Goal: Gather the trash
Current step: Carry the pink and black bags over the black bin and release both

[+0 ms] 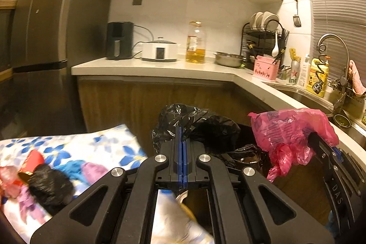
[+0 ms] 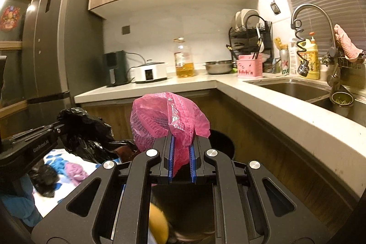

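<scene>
My left gripper (image 1: pixel 182 133) is shut on the rim of a black trash bag (image 1: pixel 201 125) and holds it up; it also shows at the left of the right wrist view (image 2: pixel 60 127) with the black bag (image 2: pixel 87 132). My right gripper (image 2: pixel 181 141) has a pink plastic bag (image 2: pixel 164 120) between its partly closed blue pads, draped over the fingertips. The pink bag (image 1: pixel 290 129) hangs right of the black bag in the left wrist view. A dark round bin (image 2: pixel 223 143) stands behind the pink bag by the cabinet.
A table with a blue-flowered cloth (image 1: pixel 91 143) at left carries several crumpled scraps: a black wad (image 1: pixel 50 184), a red cup (image 1: pixel 32 161), blue and purple pieces (image 2: pixel 73 169). The counter (image 2: pixel 286 113) with sink (image 2: pixel 295 88) runs on the right; the fridge (image 1: pixel 45 38) stands left.
</scene>
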Demonstrator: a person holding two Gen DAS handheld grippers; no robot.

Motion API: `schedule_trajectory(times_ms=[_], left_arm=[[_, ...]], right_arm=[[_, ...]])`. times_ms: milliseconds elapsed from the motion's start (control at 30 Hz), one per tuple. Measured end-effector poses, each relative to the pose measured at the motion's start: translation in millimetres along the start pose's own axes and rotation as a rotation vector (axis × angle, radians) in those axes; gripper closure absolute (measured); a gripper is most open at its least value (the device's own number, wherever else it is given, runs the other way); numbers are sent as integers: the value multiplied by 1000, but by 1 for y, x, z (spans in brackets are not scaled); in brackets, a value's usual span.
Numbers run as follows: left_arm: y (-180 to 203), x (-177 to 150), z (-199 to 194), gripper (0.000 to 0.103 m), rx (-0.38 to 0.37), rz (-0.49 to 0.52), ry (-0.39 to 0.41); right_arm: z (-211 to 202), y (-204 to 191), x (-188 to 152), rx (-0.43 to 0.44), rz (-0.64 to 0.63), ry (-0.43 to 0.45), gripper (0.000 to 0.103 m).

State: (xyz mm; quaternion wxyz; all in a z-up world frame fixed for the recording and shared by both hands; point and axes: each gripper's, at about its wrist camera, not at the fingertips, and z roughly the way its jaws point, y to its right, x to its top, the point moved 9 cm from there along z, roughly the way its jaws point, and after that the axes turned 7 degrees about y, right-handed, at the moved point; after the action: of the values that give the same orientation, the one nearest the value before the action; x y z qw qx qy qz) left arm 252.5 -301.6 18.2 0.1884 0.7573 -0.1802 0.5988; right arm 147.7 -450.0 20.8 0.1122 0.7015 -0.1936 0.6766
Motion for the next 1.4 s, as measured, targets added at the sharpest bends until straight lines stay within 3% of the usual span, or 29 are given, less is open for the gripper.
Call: schedule_trajectory(times_ms=[433, 867, 933, 1000, 1133, 1200, 1333, 1400], left_arm=[[38, -2, 63, 103, -82, -21, -22], [53, -20, 91, 102, -137, -1, -59], [55, -24, 95, 97, -149, 5, -73], [56, -27, 98, 81, -152, 15, -86], [52, -31, 99, 67, -151, 13, -93], [49, -31, 98, 52, -142, 13, -88], [47, -31, 97, 44, -146, 11, -86], [45, -31, 96, 35, -144, 7, -77]], right_arm=[[57, 25, -8, -33, -28, -44, 92], [82, 24, -26, -17, -38, -98, 90], [84, 25, -28, -18, -34, -104, 89], [87, 27, -29, -20, -28, -111, 86], [89, 28, -32, -24, -21, -119, 77], [89, 30, -33, -27, -17, -120, 69], [88, 34, -35, -37, -9, -125, 62], [86, 36, -35, -47, -8, -124, 60]])
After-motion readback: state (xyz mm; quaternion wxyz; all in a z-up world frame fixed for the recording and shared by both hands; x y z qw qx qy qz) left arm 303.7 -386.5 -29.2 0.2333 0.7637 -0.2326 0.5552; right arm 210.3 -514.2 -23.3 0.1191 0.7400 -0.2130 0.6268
